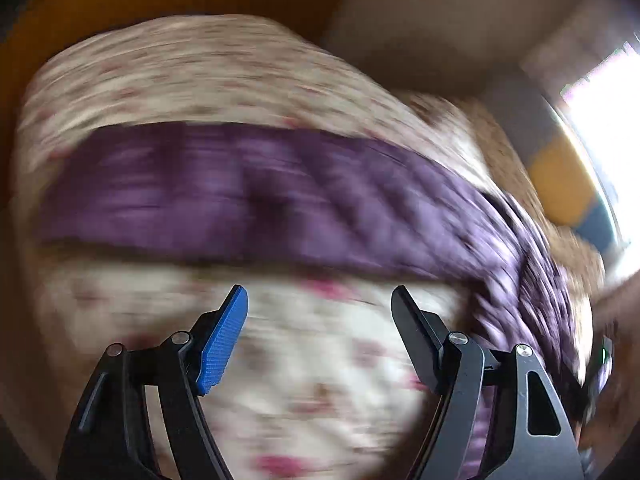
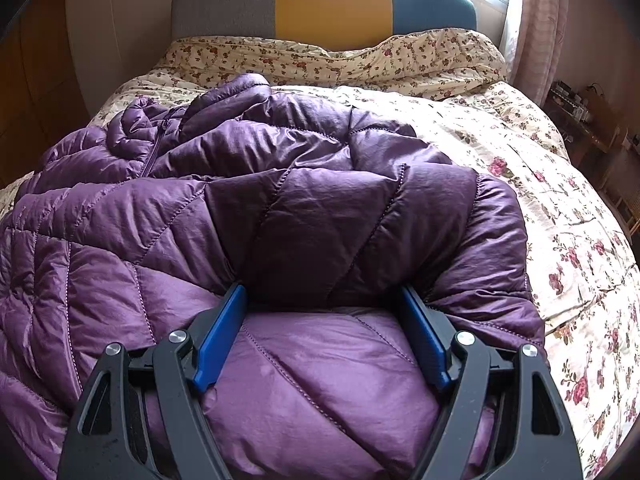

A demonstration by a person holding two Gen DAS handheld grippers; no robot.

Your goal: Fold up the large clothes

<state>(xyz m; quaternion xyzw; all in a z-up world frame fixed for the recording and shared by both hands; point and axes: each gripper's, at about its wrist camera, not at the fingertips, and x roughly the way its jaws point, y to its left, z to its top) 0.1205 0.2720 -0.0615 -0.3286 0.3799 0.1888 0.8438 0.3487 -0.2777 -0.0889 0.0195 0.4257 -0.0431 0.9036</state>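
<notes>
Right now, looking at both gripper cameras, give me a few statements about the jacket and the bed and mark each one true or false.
1. The jacket is purple and quilted. True.
2. The bedspread is plain blue. False: it is cream with a floral print.
3. The left gripper clamps a sleeve. False: its jaws stand apart with nothing between them.
4. The headboard has a yellow middle panel. True.
5. The right gripper hangs over the jacket. True.

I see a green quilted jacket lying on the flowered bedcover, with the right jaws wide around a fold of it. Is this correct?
Not quite: the quilted jacket is purple, not green, as the right wrist view shows. The rest holds: it lies on the flowered bedcover, and the right gripper has its jaws wide around a fold.
</notes>
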